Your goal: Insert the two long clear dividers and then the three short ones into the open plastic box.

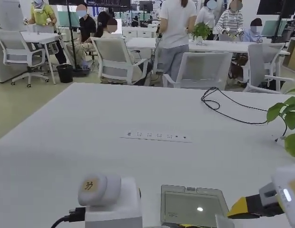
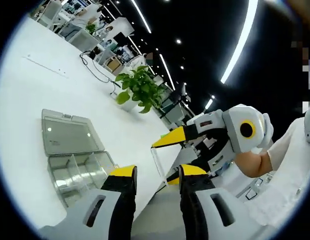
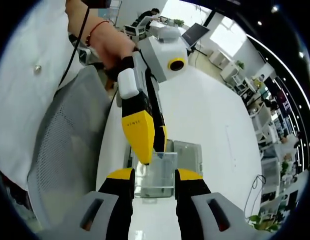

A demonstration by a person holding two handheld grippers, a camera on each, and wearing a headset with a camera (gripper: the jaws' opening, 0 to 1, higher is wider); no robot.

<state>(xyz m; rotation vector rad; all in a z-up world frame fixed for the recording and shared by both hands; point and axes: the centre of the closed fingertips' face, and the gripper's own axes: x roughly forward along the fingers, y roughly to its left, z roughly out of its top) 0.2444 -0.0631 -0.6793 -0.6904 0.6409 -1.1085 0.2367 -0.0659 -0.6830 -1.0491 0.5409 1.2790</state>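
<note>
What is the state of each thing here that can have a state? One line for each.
box, open, lid folded back flat
divider, gripped between the right gripper's jaws, not yet in the box
left gripper, open, holding nothing
right gripper, shut on the divider

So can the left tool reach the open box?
Probably yes: the left tool is open and empty, the open box lies close beside it, and the clear divider in the right tool sits aside.
</note>
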